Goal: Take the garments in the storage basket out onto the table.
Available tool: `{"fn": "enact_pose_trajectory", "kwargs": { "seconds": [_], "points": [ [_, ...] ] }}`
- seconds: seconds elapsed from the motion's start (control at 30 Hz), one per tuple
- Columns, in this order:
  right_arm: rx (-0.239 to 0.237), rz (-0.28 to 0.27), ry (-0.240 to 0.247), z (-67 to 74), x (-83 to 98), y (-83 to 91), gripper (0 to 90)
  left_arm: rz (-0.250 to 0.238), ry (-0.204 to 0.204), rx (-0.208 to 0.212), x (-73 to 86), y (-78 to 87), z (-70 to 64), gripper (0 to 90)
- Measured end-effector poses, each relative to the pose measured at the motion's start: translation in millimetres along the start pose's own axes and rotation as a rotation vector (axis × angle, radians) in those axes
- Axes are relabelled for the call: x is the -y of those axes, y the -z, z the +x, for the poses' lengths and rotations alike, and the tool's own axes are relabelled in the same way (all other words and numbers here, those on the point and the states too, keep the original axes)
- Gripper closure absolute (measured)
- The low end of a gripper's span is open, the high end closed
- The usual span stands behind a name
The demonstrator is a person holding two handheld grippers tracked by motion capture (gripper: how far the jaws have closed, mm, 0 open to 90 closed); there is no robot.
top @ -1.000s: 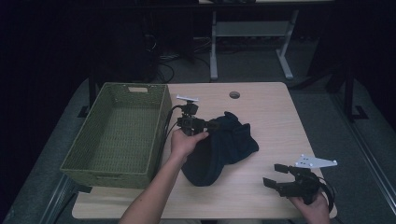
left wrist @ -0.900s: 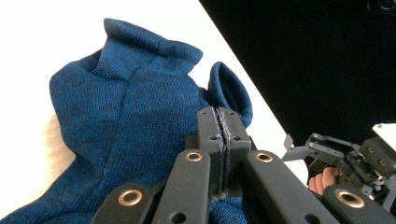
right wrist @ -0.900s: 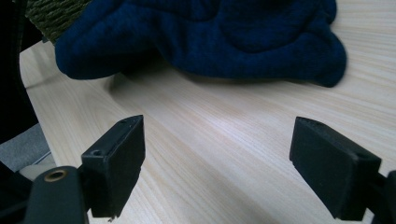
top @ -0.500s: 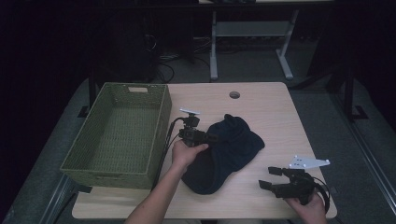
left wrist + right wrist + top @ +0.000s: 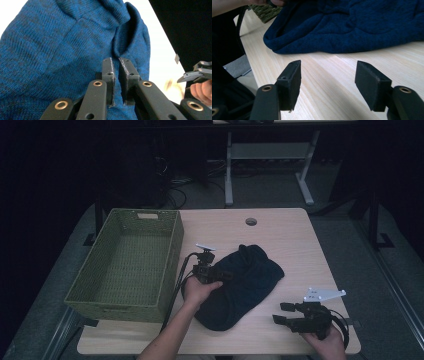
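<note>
Blue knit garment (image 5: 239, 284) lies mid-table, right of green basket (image 5: 125, 262) | left gripper (image 5: 116, 65) jaws nearly closed over a fold, pinch uncertain | right gripper (image 5: 328, 75) wide, near right | risk: thin fold may slip when lifted.

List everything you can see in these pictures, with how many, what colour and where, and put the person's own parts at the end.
Table: one, light wood, centre.
Basket: one, green woven, empty, on the table's left side.
Knit garment: one, dark blue, crumpled mid-table, right of the basket.
Round hole: one, in the tabletop's far edge.
Desk frame: one, grey, on the floor beyond the table.
Left gripper: one, black, jaws nearly closed on the garment.
Right gripper: one, black, jaws open, above bare table near the garment.
Hands: two, one per gripper.
</note>
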State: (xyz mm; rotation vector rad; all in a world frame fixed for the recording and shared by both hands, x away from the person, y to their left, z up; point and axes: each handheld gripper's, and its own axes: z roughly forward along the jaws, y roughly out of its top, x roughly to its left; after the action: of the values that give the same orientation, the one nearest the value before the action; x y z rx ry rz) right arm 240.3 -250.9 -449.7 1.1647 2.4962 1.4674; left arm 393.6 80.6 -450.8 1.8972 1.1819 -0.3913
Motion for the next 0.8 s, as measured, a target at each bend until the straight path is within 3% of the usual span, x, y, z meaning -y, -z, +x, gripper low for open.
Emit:
{"fn": "enact_pose_trajectory", "kwargs": {
  "seconds": [0.4, 0.8],
  "points": [
    [-0.081, 0.024, 0.014, 11.7, -14.3, -20.6, 61.7, -0.033, -0.007, 0.000, 1.1, 13.1, -2.2, 81.1],
    [-0.183, 0.088, 0.021, 35.8, -38.7, -79.0, 80.6, -0.061, -0.020, 0.010, -3.7, 26.9, -8.4, 79.0]
  ]
}}
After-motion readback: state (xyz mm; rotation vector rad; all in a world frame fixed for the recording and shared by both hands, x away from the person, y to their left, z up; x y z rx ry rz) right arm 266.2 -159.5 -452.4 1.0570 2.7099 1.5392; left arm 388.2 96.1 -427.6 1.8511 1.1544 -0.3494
